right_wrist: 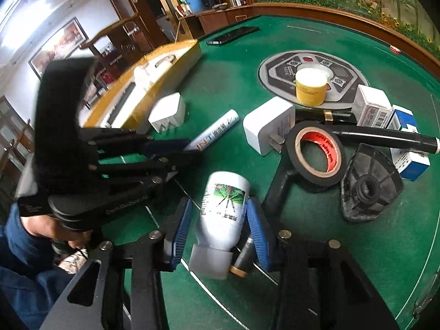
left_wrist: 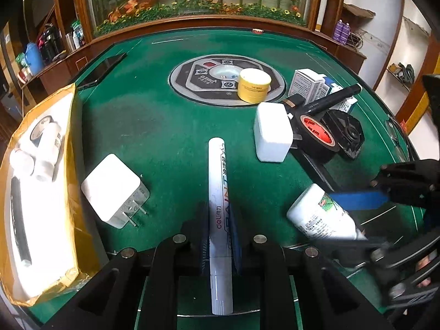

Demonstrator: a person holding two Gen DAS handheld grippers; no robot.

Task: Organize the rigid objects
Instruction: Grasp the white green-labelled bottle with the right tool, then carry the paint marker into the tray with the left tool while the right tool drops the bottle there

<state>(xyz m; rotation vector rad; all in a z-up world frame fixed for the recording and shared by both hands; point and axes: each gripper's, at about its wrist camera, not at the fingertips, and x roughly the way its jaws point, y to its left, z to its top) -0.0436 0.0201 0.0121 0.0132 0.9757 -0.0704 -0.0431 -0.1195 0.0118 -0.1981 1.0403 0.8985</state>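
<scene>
White plastic paint marker point(left_wrist: 218, 220) lies on the green felt table point(left_wrist: 154, 137), clamped lengthwise in your left gripper point(left_wrist: 220, 236): light, stiff, slick. Your right gripper point(right_wrist: 220, 220) brackets the white plastic bottle point(right_wrist: 222, 209), pads not visibly pressing; take it mid-body.

Green felt table point(left_wrist: 165, 115) w/ thin white lines. My pads point(right_wrist: 181, 228) blue, ribbed. White paint marker point(left_wrist: 217, 192) w/ blue lettering; white bottle point(right_wrist: 224, 206), green pic label. Yellow jar point(left_wrist: 254, 85) at centre; black tape roll point(right_wrist: 316, 154), red core; yellow-walled box point(left_wrist: 73, 165) at left edge.
</scene>
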